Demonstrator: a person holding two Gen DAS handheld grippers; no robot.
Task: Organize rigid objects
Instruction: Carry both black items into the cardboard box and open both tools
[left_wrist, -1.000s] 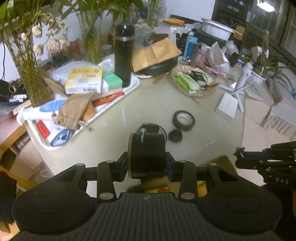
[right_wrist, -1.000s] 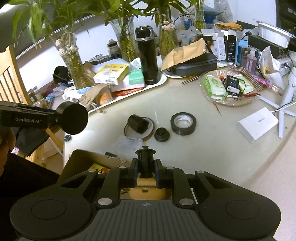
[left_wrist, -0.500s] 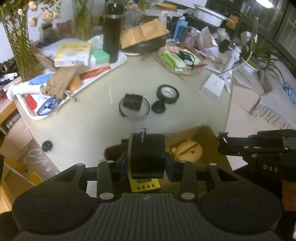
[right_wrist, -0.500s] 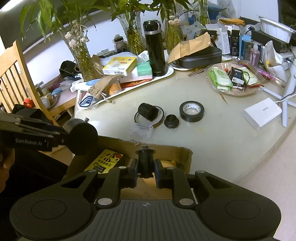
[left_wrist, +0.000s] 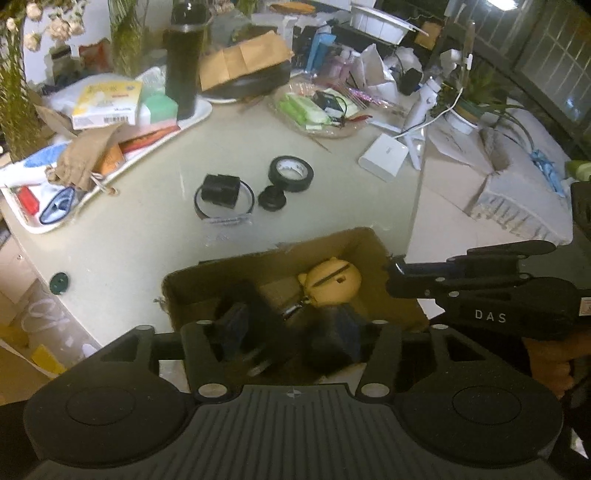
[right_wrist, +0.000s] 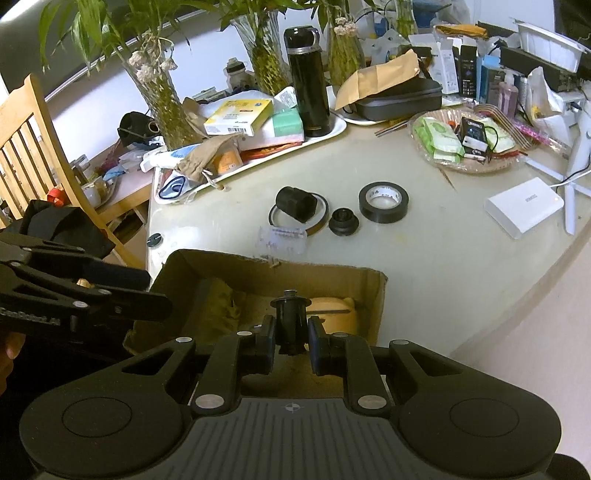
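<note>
An open cardboard box (left_wrist: 365, 240) (right_wrist: 373, 291) sits at the table's near edge, holding a yellow figure (left_wrist: 330, 282). My left gripper (left_wrist: 286, 338) is open over the box; a blurred black round object (left_wrist: 258, 325) shows between its spread fingers, free of them. My right gripper (right_wrist: 291, 345) hangs over the box with its jaws slightly parted around a small black knobbed part (right_wrist: 290, 325). On the table lie a black cylinder (right_wrist: 297, 204) on a thin ring, a small black cap (right_wrist: 343, 220) and a tape roll (right_wrist: 384, 202).
A white tray (right_wrist: 332, 133) with boxes, a pouch and a black flask (right_wrist: 308, 99) stands at the back left. A plate of packets (right_wrist: 465, 142), a white box (right_wrist: 524, 210), vases and a wooden chair (right_wrist: 33, 147) surround the area.
My left gripper has opened and released the black round object, which is dropping into the box. Both grippers moved back over the box. The right jaws have loosened around the knobbed part.
</note>
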